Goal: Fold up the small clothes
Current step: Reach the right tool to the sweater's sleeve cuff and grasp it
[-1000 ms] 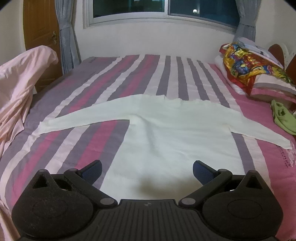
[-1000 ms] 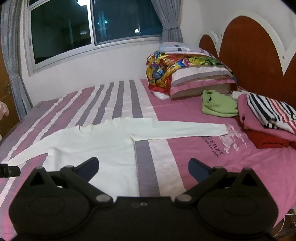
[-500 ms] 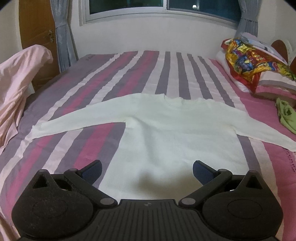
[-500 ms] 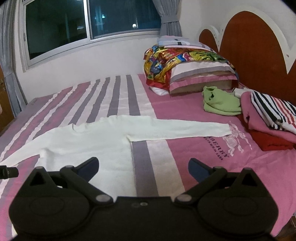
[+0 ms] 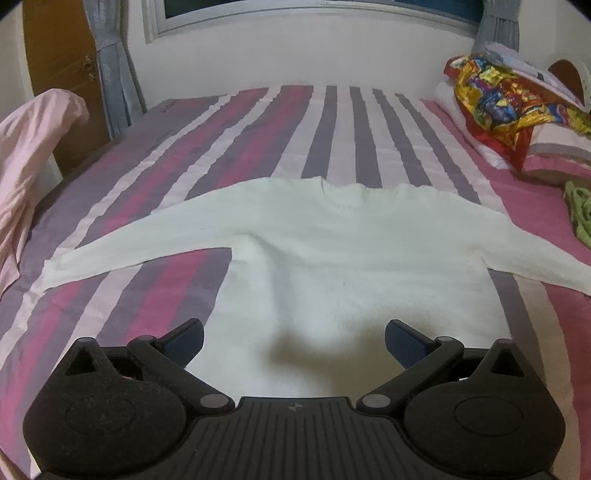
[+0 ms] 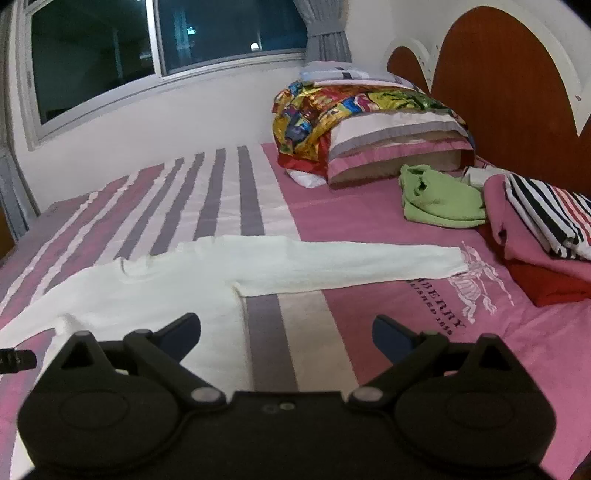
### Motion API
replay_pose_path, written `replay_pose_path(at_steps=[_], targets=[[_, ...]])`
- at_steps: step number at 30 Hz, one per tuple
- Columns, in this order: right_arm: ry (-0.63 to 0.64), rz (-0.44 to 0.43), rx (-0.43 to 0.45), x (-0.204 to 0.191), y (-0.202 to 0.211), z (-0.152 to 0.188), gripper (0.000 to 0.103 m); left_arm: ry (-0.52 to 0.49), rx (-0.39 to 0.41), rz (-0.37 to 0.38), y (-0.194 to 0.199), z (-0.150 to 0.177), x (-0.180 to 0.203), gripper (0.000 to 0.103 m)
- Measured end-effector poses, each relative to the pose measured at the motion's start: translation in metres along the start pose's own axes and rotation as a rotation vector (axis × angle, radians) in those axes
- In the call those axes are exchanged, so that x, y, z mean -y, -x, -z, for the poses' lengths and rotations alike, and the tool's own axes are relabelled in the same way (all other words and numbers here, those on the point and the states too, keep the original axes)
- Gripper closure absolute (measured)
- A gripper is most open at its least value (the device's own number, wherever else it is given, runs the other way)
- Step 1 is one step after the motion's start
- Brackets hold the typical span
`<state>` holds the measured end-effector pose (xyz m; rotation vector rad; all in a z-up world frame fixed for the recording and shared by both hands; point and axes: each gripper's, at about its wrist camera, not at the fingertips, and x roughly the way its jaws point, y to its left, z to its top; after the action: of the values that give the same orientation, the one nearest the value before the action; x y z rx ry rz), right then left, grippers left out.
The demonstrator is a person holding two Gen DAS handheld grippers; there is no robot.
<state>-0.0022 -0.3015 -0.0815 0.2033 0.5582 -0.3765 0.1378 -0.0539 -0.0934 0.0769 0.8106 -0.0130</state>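
- Pink-and-purple striped bed [image 5: 332,122] under a dark window [image 6: 229,33] carries a flat white sweater [image 5: 351,258].
- Left gripper [image 5: 294,341] and right gripper [image 6: 286,332]: fingers spread wide, holding nothing.

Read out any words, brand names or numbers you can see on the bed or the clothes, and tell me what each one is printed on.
"BERRY": white letters on the pink bedsheet, beside a white horse-and-rider emblem; the first letters are hidden under the white sweater sleeve.
"LISHED 18..": smaller line below it on the same sheet; its start is cut off and the last digits are too blurred to read.
Nothing readable in the left wrist view.
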Motion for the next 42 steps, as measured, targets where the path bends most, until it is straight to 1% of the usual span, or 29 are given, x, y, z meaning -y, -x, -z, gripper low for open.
replay_pose_path(at_steps=[3,5,8,17,21,23,27,29,32,33,35,36,42], targets=[[-0.018,0.009,-0.017,0.008,-0.014,-0.003,0.006,-0.011,-0.004,-0.006,-0.010,-0.006,0.006,0.000],[-0.036,0.021,-0.028,0.016,-0.025,-0.006,0.013,-0.014,-0.006,-0.006,-0.017,-0.009,0.009,0.000],[-0.071,0.039,-0.041,0.032,-0.040,-0.009,0.017,-0.023,-0.010,-0.003,-0.029,-0.015,0.017,0.000],[-0.141,0.112,-0.076,0.078,-0.095,-0.021,0.018,-0.049,-0.011,0.014,-0.063,-0.037,0.047,0.000],[-0.197,0.125,-0.107,0.100,-0.123,-0.023,0.020,-0.056,-0.020,0.019,-0.081,-0.044,0.060,0.000],[-0.210,0.137,-0.125,0.108,-0.138,-0.024,0.024,-0.062,-0.023,0.019,-0.089,-0.046,0.066,0.000],[-0.240,0.163,-0.156,0.126,-0.166,-0.024,0.026,-0.056,-0.037,0.022,-0.101,-0.048,0.069,0.000],[-0.278,0.174,-0.173,0.138,-0.181,-0.024,0.031,-0.054,-0.042,0.019,-0.107,-0.049,0.070,0.000],[-0.339,0.194,-0.198,0.157,-0.201,-0.022,0.035,-0.065,-0.044,0.003,-0.115,-0.050,0.071,0.000],[-0.352,0.201,-0.202,0.162,-0.207,-0.021,0.035,-0.071,-0.045,-0.007,-0.119,-0.050,0.072,0.000],[-0.373,0.222,-0.206,0.171,-0.217,-0.021,0.041,-0.079,-0.047,-0.021,-0.125,-0.049,0.074,0.000],[-0.381,0.227,-0.206,0.175,-0.221,-0.021,0.042,-0.080,-0.049,-0.021,-0.127,-0.050,0.074,0.000],[-0.441,0.271,-0.184,0.196,-0.241,-0.028,0.043,-0.077,-0.059,-0.018,-0.138,-0.051,0.076,0.000]])
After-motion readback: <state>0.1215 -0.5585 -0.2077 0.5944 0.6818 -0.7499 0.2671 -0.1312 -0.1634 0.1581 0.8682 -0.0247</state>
